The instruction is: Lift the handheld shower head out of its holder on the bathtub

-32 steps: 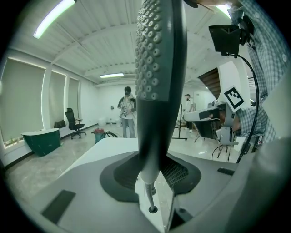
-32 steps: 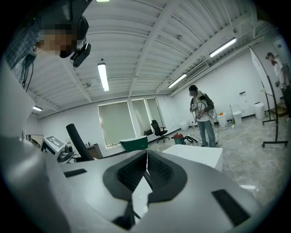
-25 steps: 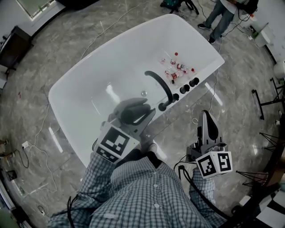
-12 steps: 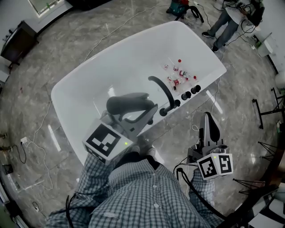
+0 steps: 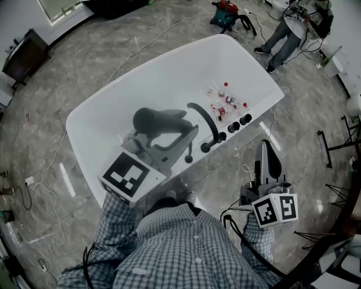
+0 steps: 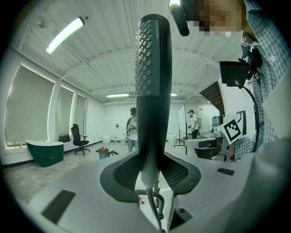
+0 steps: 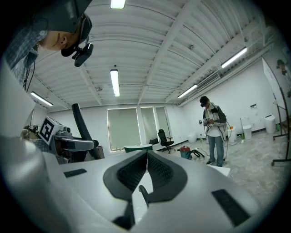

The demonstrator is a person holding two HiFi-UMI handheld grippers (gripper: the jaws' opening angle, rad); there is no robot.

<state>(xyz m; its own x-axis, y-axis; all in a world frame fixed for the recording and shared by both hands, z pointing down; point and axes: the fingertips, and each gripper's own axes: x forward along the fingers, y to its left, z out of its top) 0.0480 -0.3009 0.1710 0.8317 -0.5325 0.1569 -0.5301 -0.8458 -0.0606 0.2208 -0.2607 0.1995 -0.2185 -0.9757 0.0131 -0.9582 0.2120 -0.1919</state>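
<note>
The dark handheld shower head (image 5: 153, 120) is up off the rim of the white bathtub (image 5: 113, 107), with my left gripper (image 5: 181, 136) shut on its handle. In the left gripper view the shower head (image 6: 153, 82) stands upright between the jaws, nozzle face to the left, and its hose (image 6: 153, 210) trails down below. A small black holder (image 5: 189, 160) sits on the tub rim next to the curved black spout (image 5: 205, 120). My right gripper (image 5: 267, 160) hangs over the floor to the right of the tub; in its own view the right gripper (image 7: 146, 158) is shut with nothing in it.
Two black knobs (image 5: 239, 122) sit on the rim beyond the spout. Several small bottles (image 5: 223, 101) lie inside the tub. A person (image 5: 286, 27) stands past the tub's far end near a red vacuum (image 5: 227, 9). Cables run across the marble floor (image 5: 67, 68).
My left gripper has risen and swung left over the tub with the shower head in it, away from the rim. The right gripper has hardly moved.
</note>
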